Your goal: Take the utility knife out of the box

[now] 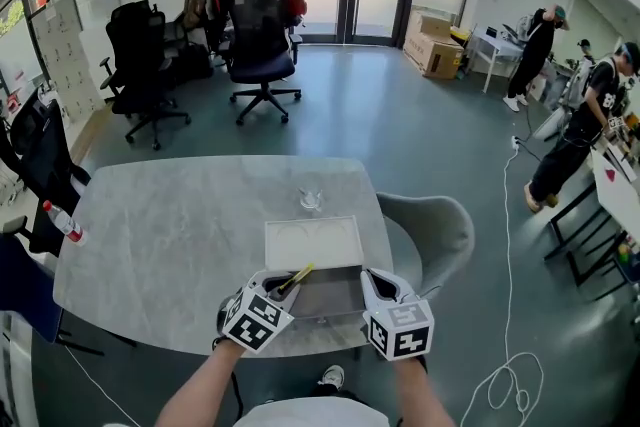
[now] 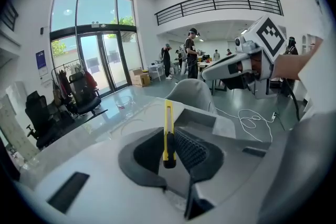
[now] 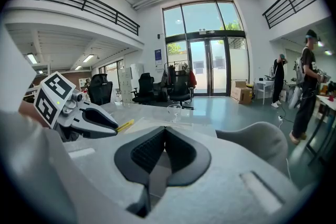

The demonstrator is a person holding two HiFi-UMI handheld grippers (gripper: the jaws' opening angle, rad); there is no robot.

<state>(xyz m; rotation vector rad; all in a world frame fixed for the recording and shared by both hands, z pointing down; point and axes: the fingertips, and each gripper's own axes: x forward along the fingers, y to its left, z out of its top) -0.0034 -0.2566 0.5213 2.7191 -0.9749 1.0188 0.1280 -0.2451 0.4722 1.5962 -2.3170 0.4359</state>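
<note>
My left gripper [image 1: 283, 287] is shut on the yellow utility knife [image 1: 297, 277] and holds it just above the near left corner of the open grey box [image 1: 335, 297]. In the left gripper view the knife [image 2: 167, 131] stands between the ribbed pads, black end nearest the camera, its yellow body pointing away over the box [image 2: 202, 122]. My right gripper [image 1: 372, 280] hovers at the box's near right corner, jaws shut with nothing between them [image 3: 164, 136]. The right gripper view shows the left gripper [image 3: 89, 120] with the knife's yellow tip [image 3: 125, 125] sticking out.
The box's white lid [image 1: 312, 243] lies flat behind the box. A clear glass [image 1: 311, 200] stands beyond it. A bottle [image 1: 62, 220] rests at the table's left edge. A grey chair [image 1: 435, 230] sits at the right side; people stand far right.
</note>
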